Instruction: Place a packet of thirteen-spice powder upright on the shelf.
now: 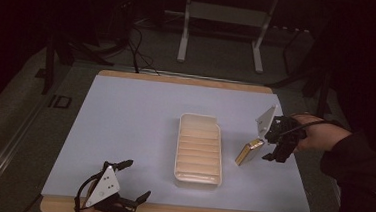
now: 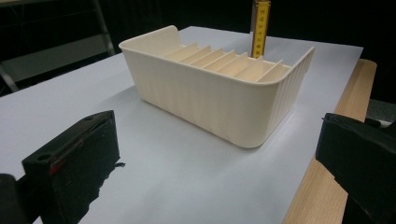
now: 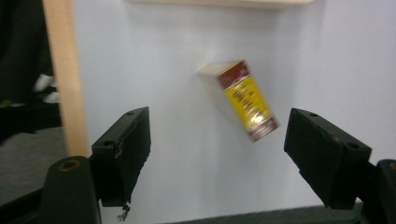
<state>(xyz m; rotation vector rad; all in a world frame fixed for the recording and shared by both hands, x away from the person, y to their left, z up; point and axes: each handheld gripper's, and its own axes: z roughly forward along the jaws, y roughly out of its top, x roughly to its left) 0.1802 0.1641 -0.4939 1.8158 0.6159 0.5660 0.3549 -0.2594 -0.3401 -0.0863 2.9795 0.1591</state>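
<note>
A cream slotted tray [image 1: 199, 148] is sitting mid-table, its slots showing nothing inside. A yellow box [image 1: 249, 152] is lying just right of the tray. The right gripper [image 1: 271, 146] is hovering beside the box, jaws apart; the left gripper [image 1: 129, 180], jaws spread, is resting near the tray's front-left.

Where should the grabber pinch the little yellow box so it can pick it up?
Probably across its two wide flat faces, near the middle of the little yellow box. It lies right of the divided tray, apart from it. The open right gripper is already beside it, so coming from that right side, jaws straddling the box, looks easiest.
</note>
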